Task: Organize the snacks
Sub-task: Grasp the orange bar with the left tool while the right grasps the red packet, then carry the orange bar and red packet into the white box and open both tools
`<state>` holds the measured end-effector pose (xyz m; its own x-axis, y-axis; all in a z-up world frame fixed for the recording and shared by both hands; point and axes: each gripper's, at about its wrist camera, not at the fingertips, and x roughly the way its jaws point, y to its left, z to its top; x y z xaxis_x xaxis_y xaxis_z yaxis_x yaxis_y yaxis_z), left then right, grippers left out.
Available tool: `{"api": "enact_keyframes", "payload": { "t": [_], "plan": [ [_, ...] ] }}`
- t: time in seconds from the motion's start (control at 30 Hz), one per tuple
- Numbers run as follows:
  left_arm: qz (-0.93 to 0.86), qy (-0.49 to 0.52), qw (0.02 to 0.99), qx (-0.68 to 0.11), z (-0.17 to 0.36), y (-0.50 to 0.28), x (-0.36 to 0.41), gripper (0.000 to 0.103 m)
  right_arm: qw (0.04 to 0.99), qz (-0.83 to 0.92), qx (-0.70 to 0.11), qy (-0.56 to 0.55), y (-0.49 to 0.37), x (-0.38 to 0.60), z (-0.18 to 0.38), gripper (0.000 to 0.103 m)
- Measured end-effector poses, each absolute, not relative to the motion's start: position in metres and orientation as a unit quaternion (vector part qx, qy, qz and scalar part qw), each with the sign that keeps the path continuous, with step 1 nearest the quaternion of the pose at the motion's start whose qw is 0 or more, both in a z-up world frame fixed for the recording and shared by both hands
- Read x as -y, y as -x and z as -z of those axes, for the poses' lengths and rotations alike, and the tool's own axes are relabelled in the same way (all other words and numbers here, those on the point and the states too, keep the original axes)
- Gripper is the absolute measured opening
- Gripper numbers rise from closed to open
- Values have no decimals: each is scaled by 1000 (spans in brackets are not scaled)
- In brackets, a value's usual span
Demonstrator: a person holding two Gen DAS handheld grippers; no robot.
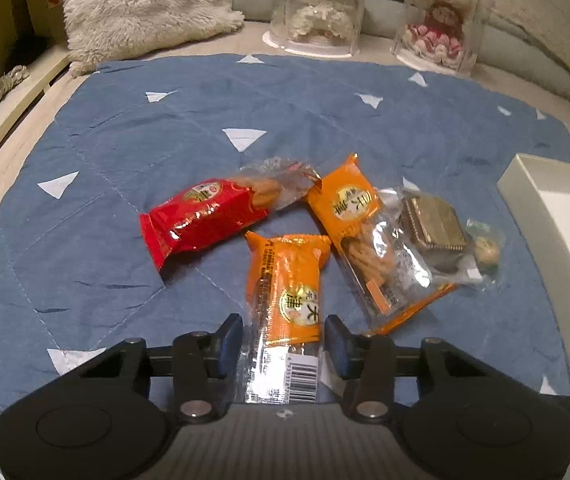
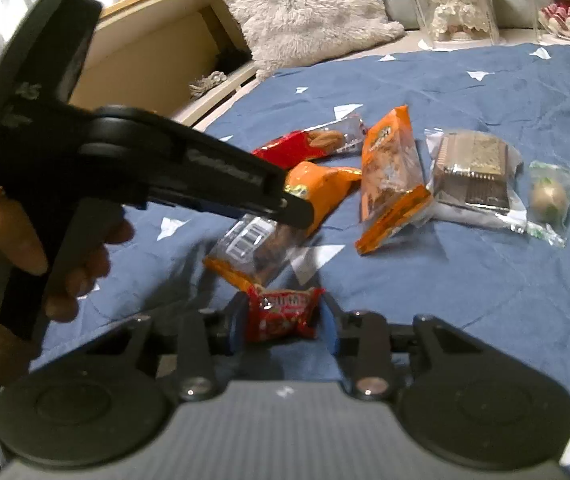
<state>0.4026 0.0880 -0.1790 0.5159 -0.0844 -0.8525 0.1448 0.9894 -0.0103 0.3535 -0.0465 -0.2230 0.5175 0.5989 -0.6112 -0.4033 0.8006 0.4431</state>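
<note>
Left gripper: the left gripper (image 1: 283, 340) has its fingers clenched on the near, clear end of an orange snack pack (image 1: 285, 292); both pads touch the wrapper's sides.
Orange snack pack: it lies lengthwise on the blue quilt (image 1: 125, 140), just in front of the red snack pack (image 1: 201, 218), barcode end toward the camera.
Right gripper: the right gripper (image 2: 283, 318) grasps a small red candy packet (image 2: 283, 314); the pads press on both its sides.
Small red candy packet: it sits on the quilt, just nearer the camera than the orange snack pack.
Second orange pack: the second orange pack (image 1: 359, 232) lies just right of the red snack pack, tilted and partly clear.
Biscuit pack: a clear biscuit pack (image 1: 433, 226) lies further right of the red snack pack, touching the second orange pack.
Round sweet: a round sweet (image 1: 487, 252) in a clear bag lies beside the biscuit pack.
White box: an open white box (image 1: 541, 200) stands well right of the red snack pack, at the quilt's edge.
Person's hand: a hand (image 2: 9, 240) holds the left gripper's handle, seen from the right wrist.
Fluffy pillow: the fluffy pillow (image 1: 141, 4) sits beyond the quilt, far behind the red snack pack.
</note>
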Motion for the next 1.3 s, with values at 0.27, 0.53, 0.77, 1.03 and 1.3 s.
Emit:
{"api": "enact_keyframes", "payload": {
  "t": [0.27, 0.53, 0.77, 1.03, 1.3],
  "plan": [
    [35, -38, 873, -485, 181, -395, -82, 35, 865, -285, -402, -92, -344, 52, 209, 36],
    [8, 7, 891, -454, 156, -372, -94, 35, 873, -282, -388, -91, -335, 73, 191, 34],
    [5, 36, 906, -421, 125, -346, -86, 35, 886, -264, -367, -100, -322, 98, 165, 34],
    [17, 33, 910, -413, 102, -323, -54, 35, 893, -247, -359, -115, -308, 126, 152, 34],
    [40, 42, 914, -402, 84, -305, -14, 35, 904, -215, -349, -124, -293, 177, 130, 34]
  ]
}}
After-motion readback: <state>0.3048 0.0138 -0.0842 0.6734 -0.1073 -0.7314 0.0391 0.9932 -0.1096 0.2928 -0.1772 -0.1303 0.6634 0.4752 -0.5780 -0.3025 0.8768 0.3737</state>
